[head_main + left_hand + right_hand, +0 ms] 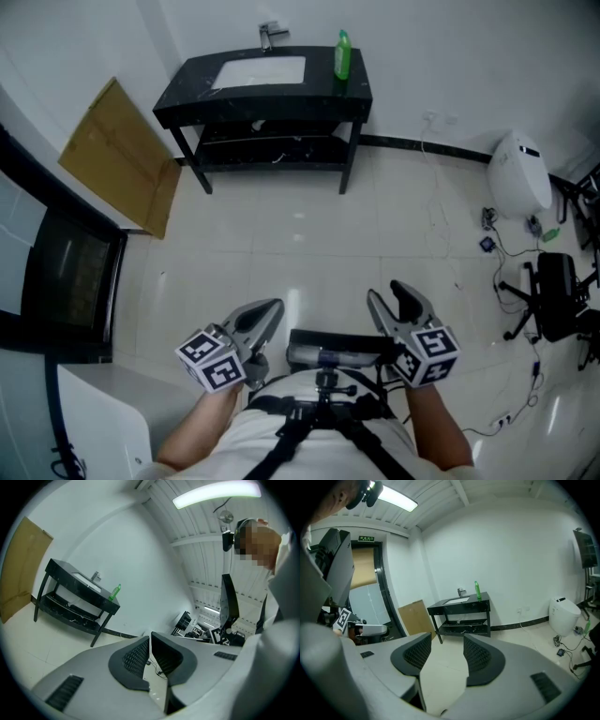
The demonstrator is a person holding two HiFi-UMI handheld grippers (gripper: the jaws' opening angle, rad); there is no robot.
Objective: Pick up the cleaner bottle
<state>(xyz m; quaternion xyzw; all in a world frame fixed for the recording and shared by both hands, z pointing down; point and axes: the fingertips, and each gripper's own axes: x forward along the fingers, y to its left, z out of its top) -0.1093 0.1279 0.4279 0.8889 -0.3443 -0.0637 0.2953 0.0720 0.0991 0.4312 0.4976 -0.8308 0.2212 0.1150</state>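
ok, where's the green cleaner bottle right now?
In the head view the cleaner bottle stands upright at top centre, on the right end of the black sink table, to the right of the basin and faucet.

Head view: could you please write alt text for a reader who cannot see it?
A green bottle stands at the right end of a black sink stand against the far wall. Near the camera, the person holds two empty grippers: the left gripper shut, the right gripper open. Cardboard leans at left.
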